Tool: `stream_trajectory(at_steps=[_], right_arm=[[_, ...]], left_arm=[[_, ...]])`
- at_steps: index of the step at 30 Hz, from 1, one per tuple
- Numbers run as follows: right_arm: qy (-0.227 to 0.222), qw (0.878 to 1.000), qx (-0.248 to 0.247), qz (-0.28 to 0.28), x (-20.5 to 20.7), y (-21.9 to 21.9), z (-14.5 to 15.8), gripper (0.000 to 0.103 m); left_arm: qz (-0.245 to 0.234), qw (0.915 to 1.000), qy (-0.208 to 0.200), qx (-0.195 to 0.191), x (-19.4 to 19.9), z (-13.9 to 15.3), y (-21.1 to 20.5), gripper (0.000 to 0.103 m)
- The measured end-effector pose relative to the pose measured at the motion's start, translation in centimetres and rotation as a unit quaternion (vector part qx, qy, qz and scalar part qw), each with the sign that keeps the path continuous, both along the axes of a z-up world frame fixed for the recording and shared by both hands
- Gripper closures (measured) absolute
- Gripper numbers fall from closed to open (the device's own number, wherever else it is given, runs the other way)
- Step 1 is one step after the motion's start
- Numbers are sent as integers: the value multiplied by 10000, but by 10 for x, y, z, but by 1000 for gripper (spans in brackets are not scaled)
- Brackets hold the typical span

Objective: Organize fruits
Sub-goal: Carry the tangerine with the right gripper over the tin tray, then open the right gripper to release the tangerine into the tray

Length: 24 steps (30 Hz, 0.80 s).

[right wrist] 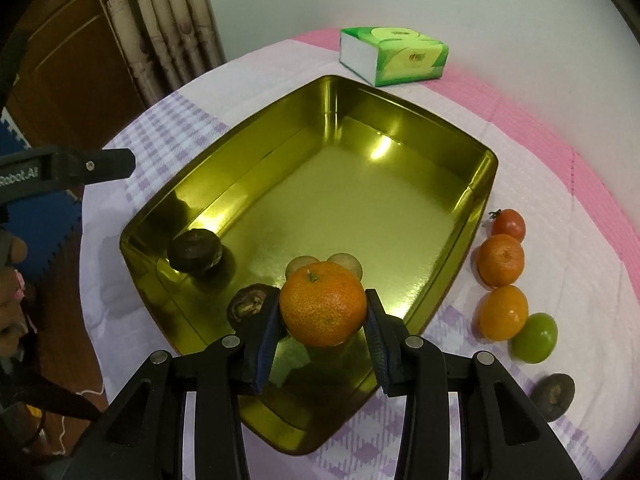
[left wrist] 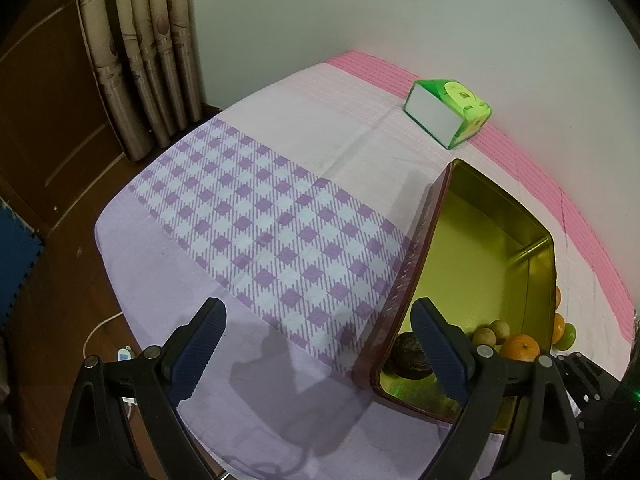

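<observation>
A brown wooden door [right wrist: 60,52] and patterned curtains [right wrist: 160,20] stand left of the gold tin [right wrist: 400,216], with blue foam matting [left wrist: 16,260] on the floor below them. The tabletop [left wrist: 280,132] wears a lilac cloth with a purple checked band and a pink border, set against a pale wall [left wrist: 400,8]. The left tool [left wrist: 316,344] hovers released over the checks, just left of the tin. The right tool [right wrist: 323,316] is clenched on a mandarin [right wrist: 322,304] above the tin's near end. Inside the tin lie dark fruits [right wrist: 195,249]. Beyond the tin sits a green tissue pack [right wrist: 394,55]. Right of the tin lie a tomato [right wrist: 509,223], two oranges [right wrist: 501,259] and a lime [right wrist: 535,337].
</observation>
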State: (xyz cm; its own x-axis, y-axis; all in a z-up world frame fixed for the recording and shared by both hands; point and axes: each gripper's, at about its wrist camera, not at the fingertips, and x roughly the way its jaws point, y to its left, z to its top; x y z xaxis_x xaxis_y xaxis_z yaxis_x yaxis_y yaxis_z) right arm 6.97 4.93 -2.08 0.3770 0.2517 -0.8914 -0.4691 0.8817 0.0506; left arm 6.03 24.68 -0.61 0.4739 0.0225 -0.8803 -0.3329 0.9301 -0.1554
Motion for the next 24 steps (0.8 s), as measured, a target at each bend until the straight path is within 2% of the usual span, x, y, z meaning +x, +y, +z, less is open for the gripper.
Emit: stream_trajectory(at_steps=[8, 18, 23, 24], right_arm=[[-12, 10000, -67, 16, 1, 2, -2, 62], [57, 9998, 97, -140, 4, -3, 0, 59], [-52, 9990, 343, -274, 0, -14, 13, 46], [-92, 9988, 377, -314, -1, -17, 16, 46]], left_arm=[[-17, 10000, 5, 5, 0, -1, -1, 11], [-79, 10000, 10, 43, 2, -1, -5, 11], [-143, 9999, -8, 92, 2, -1, -8, 11], [-159, 9998, -15, 105, 2, -1, -8, 11]])
